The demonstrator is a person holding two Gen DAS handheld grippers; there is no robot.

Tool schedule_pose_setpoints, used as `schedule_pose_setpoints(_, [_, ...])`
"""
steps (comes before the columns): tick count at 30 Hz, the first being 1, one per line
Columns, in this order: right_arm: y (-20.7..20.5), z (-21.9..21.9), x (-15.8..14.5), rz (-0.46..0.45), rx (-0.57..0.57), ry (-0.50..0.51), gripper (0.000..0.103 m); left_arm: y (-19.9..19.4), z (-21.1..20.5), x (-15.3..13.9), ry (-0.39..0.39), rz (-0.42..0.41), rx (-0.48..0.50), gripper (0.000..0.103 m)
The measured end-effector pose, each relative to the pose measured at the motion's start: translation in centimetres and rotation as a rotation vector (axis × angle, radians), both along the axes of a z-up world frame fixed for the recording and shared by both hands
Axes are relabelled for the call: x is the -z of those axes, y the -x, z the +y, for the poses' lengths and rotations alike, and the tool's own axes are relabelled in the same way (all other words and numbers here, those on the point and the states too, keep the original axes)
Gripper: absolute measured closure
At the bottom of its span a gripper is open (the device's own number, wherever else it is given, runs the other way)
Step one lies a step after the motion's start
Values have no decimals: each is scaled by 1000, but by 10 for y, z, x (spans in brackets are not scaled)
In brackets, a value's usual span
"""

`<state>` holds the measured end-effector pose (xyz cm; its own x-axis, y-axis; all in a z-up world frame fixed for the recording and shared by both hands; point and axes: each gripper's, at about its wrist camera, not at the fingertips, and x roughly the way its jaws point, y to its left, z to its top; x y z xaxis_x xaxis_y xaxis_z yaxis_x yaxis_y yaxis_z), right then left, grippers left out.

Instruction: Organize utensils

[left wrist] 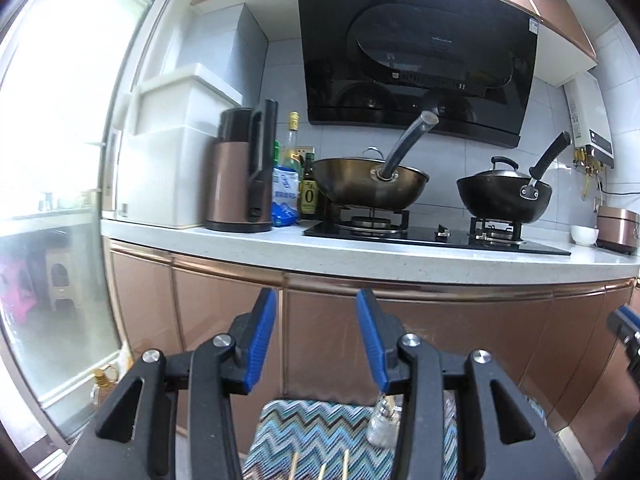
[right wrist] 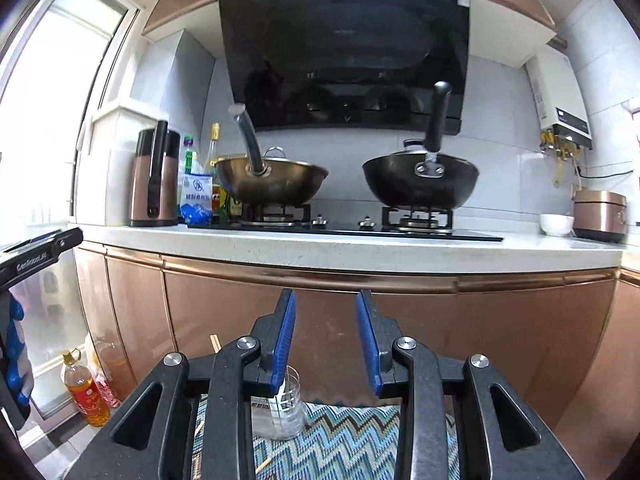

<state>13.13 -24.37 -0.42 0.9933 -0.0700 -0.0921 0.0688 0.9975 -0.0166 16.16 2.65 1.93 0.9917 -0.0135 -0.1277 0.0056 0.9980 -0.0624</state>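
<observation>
A clear glass jar (right wrist: 285, 412) stands on a zigzag-patterned cloth (right wrist: 344, 436), with wooden sticks in it and loose wooden chopsticks (right wrist: 216, 343) beside it. In the left wrist view the jar (left wrist: 382, 420) shows behind the right finger, and several stick tips (left wrist: 320, 468) lie on the cloth (left wrist: 312, 424). My left gripper (left wrist: 316, 300) is open and empty, raised above the cloth. My right gripper (right wrist: 326, 300) is open and empty, above the jar. The left gripper's body (right wrist: 36, 252) shows at the left edge of the right wrist view.
A brown cabinet front (right wrist: 360, 320) and a white counter (right wrist: 320, 252) are ahead. On the stove stand a brass wok (right wrist: 272, 184) and a black wok (right wrist: 420, 184). A kettle (right wrist: 154, 184), bottles, a white bowl (right wrist: 556, 224) and a rice cooker (right wrist: 600, 216) are on the counter. An oil bottle (right wrist: 86, 392) stands on the floor at left.
</observation>
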Motion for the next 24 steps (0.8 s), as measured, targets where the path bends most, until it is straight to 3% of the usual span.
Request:
schedule_pose_setpoints(12, [75,-10,-12,-20,2,-47,69,76,52,-10,19,26,-52,63])
schedule_pose_setpoints(24, [112,-32,-2,-20,20,-103,69,110,75,-2,40,41,-104,63])
